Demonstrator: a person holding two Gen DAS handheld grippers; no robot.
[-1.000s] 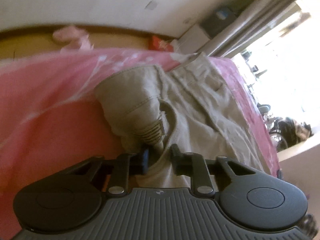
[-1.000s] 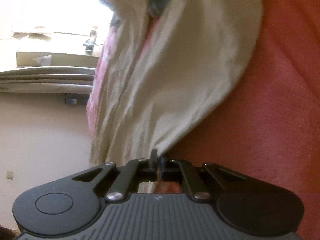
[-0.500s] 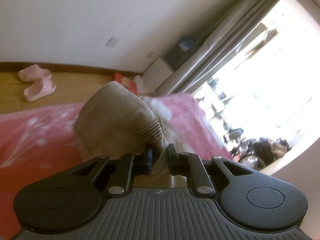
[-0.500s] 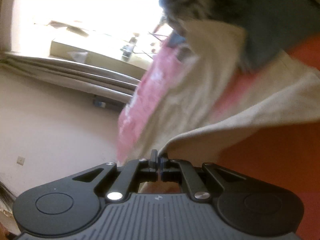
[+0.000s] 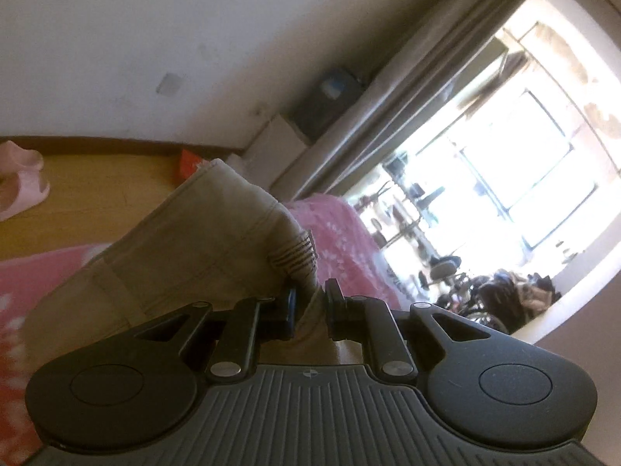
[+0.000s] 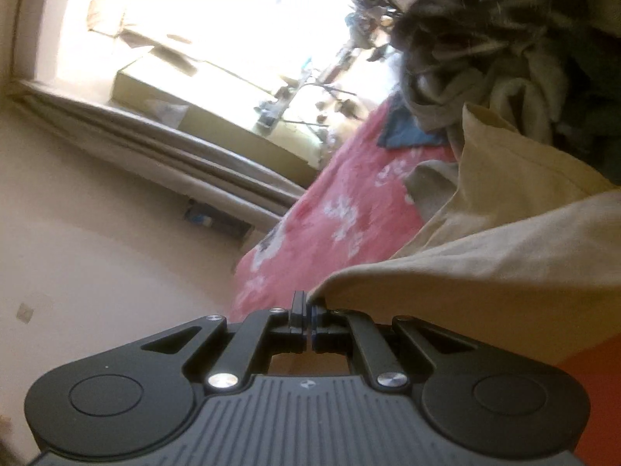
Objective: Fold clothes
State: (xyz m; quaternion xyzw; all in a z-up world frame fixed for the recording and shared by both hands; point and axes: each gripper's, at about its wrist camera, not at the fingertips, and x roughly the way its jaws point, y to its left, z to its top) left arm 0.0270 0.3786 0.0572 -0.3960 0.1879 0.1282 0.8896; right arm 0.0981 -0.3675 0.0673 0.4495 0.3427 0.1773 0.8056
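Note:
Beige trousers (image 5: pixel 202 248) hang lifted above a pink flowered bedspread (image 5: pixel 333 229). My left gripper (image 5: pixel 310 306) is shut on a bunched corner of the trousers, near a ribbed patch of stitching. In the right wrist view the same beige trousers (image 6: pixel 485 272) stretch off to the right, and my right gripper (image 6: pixel 307 308) is shut on the tip of a fabric edge. The bedspread (image 6: pixel 330 225) lies below and beyond them.
A heap of dark and grey clothes (image 6: pixel 485 39) sits at the far end of the bed. Pink slippers (image 5: pixel 19 182) lie on the wooden floor. Grey curtains (image 5: pixel 407 97) and a bright window are behind. A white cabinet (image 5: pixel 271 143) stands by the wall.
Both grippers have lifted the trousers off the bed. The left view has tilted up from the flat garment to the wall and window. The right view has swung towards the clothes heap.

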